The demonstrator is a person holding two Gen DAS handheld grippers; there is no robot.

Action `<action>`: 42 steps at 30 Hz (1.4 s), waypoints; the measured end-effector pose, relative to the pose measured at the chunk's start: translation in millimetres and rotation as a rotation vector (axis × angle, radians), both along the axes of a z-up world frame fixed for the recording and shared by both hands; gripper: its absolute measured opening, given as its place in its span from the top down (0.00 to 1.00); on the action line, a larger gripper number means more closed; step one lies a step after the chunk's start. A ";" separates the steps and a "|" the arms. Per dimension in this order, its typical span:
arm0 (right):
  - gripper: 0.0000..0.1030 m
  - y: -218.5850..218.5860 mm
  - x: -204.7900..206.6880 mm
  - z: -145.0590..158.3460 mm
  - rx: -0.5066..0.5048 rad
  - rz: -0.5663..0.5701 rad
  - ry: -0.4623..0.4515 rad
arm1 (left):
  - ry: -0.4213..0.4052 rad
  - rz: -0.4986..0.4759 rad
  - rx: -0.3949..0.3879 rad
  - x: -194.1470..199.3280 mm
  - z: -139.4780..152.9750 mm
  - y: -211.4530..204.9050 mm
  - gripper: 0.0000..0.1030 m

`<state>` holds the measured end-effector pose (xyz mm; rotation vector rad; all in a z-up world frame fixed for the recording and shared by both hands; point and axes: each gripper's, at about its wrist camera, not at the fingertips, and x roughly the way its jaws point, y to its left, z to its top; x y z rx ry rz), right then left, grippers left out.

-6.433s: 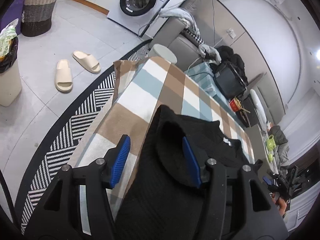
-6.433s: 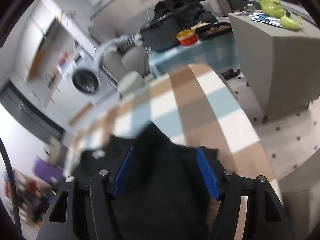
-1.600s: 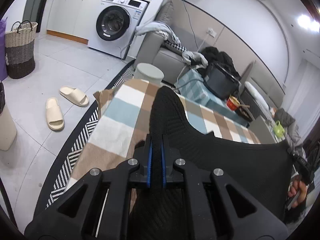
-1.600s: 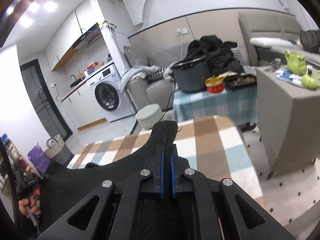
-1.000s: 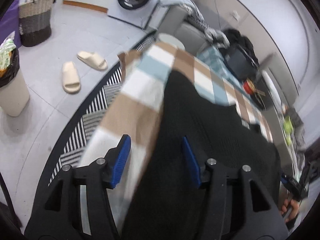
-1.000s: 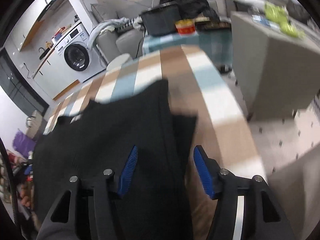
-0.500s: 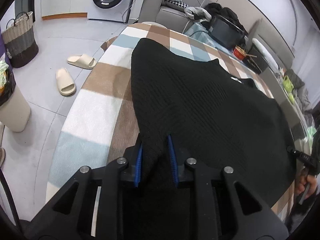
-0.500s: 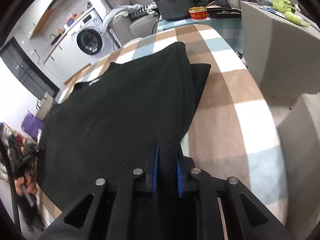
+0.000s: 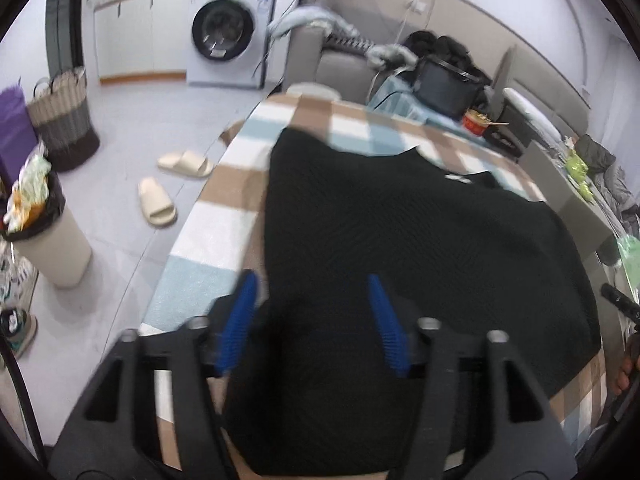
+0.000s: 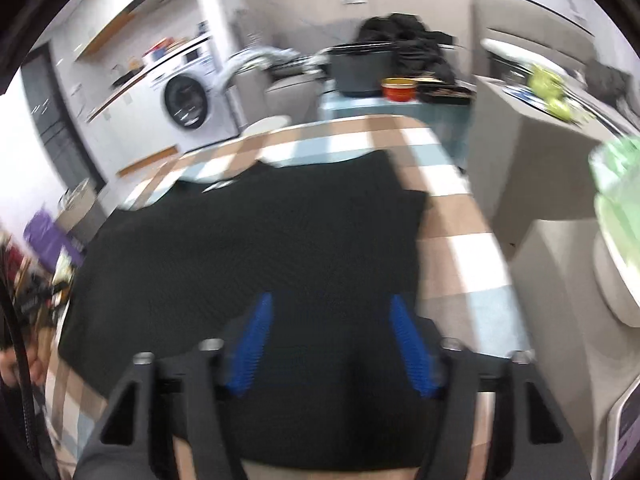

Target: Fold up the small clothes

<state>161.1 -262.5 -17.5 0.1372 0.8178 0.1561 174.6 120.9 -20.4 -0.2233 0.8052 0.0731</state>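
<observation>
So at this point the black sweater (image 9: 420,240) was lying spread out flat on the checked tablecloth (image 9: 224,236), covering most of it, with the near hem right under both of my claws. My left gripper (image 9: 312,312) was over the sweater's near left corner, its blue pads well apart and the jaws opening; the knit showed in the gap below them but the pads weren't pinching it. Same story on my right gripper (image 10: 332,340): jaws opening, wide gap, sweater underneath at its near right edge, nothing actually held. Both views were a bit smeared. Beyond the sweater's far edge I could see the washing machine (image 9: 228,38) against the wall, and off the sweater's left side a pair of slippers (image 9: 160,196) on the floor.
</observation>
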 end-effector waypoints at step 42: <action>0.10 110.8 35.5 -55.5 -0.258 0.231 0.106 | 0.175 -0.273 0.077 50.7 -41.5 -78.2 0.19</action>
